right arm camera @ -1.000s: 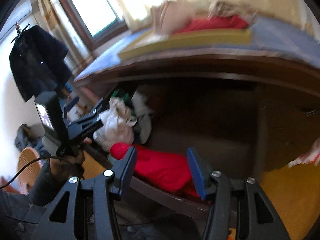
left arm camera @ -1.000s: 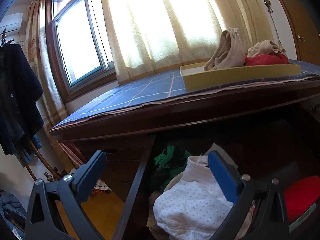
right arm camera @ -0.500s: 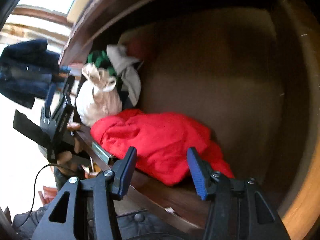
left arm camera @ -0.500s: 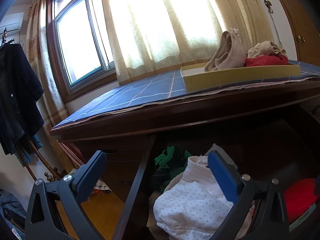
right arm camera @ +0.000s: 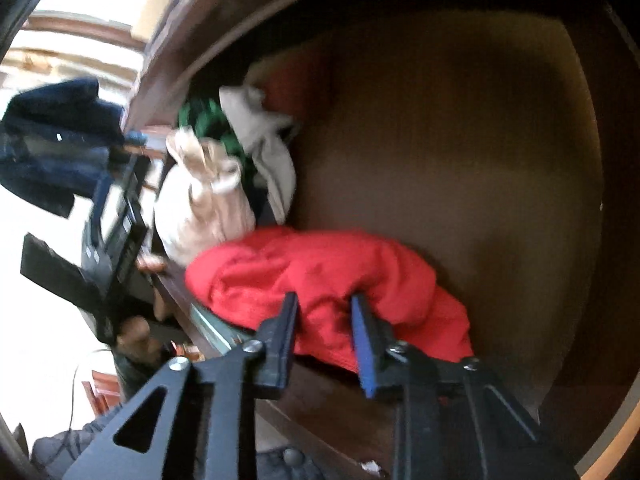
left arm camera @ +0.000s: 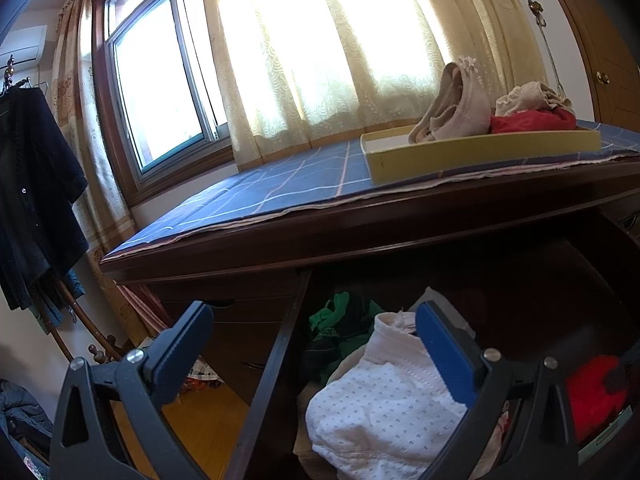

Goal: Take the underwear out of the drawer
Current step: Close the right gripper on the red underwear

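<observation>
Right tongs [right arm camera: 324, 312] have just been closing, now pinch the red underwear [right arm camera: 320, 276] in the drawer [right arm camera: 460, 140]. Lift slow & straight up, w/o snagging. Left tongs [left arm camera: 312, 344] hang apart, empty.

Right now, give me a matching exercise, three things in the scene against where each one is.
Things:
1. crumpled red garment
2. flat yellow tray
3. white dotted underwear

Places:
A. on the blue checked cloth atop the dresser
B. in the open drawer, between the right gripper pads
C. in the open drawer, under the open left gripper

Pairs: 1-B, 2-A, 3-C
</observation>
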Demonstrator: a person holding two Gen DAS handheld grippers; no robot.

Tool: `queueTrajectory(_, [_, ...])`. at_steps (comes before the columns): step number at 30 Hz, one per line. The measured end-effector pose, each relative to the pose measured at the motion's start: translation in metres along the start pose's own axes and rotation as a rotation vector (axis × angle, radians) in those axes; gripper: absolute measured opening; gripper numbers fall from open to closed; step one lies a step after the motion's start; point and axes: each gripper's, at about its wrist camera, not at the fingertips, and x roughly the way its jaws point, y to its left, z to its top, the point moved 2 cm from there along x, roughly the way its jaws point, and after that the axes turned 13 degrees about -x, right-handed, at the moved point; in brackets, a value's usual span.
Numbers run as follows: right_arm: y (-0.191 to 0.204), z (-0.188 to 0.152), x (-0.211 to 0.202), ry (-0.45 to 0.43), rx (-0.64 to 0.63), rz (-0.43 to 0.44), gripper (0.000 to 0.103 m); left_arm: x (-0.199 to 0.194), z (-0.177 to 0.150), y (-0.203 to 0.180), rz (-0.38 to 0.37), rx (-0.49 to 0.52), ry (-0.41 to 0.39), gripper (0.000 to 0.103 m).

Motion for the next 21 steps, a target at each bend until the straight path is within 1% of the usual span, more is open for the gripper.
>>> queueTrajectory(6, [-0.006,0.025,-0.021,-0.177,0.055,0.026,0.017,-0.001,0.0,-0.001,-0.002,0.0,-0.002,0.103])
queueTrajectory(10, [-0.01,0.038,-0.04,-0.315,0.055,0.007,0.017,-0.001,0.0,-0.001,-0.004,0.001,-0.005,0.103])
queueTrajectory(12, [-0.01,0.044,-0.044,-0.368,0.055,0.002,0.017,-0.001,-0.001,-0.001,-0.004,0.001,-0.006,0.103])
queueTrajectory(13, [-0.012,0.045,-0.047,-0.387,0.066,-0.007,0.017,-0.001,-0.001,-0.001,-0.005,0.001,-0.006,0.103])
queueTrajectory(14, [-0.014,0.044,-0.05,-0.386,0.086,-0.013,0.017,-0.001,-0.001,-0.001,-0.005,0.001,-0.005,0.103])
queueTrajectory(16, [-0.019,0.038,-0.051,-0.354,0.164,0.021,0.017,-0.001,-0.001,-0.001,-0.005,0.001,-0.005,0.103])
queueTrajectory(17, [-0.019,0.033,-0.051,-0.338,0.199,0.035,0.019,-0.001,-0.001,-0.001,-0.004,0.001,-0.005,0.103])
queueTrajectory(19, [-0.018,0.018,-0.052,-0.286,0.28,0.05,0.035,-0.001,-0.001,-0.001,-0.004,0.0,-0.006,0.103])
queueTrajectory(20, [-0.017,0.012,-0.053,-0.276,0.296,0.056,0.054,-0.001,-0.001,-0.001,-0.004,-0.001,-0.006,0.103])
queueTrajectory(21, [-0.015,0.005,-0.055,-0.274,0.314,0.063,0.07,-0.001,-0.001,-0.001,-0.003,-0.001,-0.006,0.103])
